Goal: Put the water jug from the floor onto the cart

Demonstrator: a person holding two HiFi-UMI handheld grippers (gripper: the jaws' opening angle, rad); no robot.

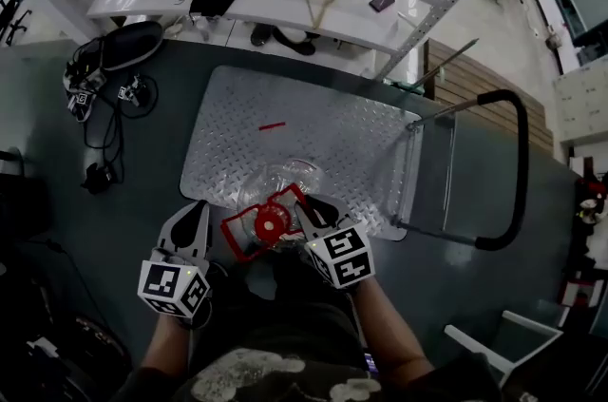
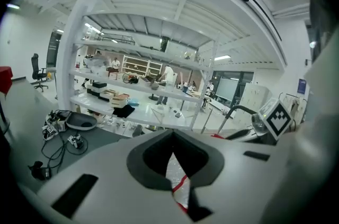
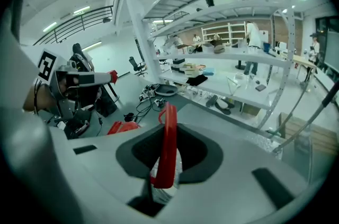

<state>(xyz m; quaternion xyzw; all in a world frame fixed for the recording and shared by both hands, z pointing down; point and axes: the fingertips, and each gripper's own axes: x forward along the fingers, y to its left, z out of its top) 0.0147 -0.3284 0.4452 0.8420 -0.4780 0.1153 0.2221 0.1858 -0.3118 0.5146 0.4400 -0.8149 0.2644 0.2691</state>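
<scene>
Right gripper [image 3: 168,158] pinches red handle [image 3: 169,127] of water jug [image 1: 285,180]

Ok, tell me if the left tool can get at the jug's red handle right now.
Probably yes. The left tool sits just beside the red handle with nothing between, and the right tool grips only its right side. The left jaws look closed, though, so they must open first.

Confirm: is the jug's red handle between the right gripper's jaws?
Yes, the right gripper view shows the red handle standing upright between the jaws of the right gripper.
</scene>
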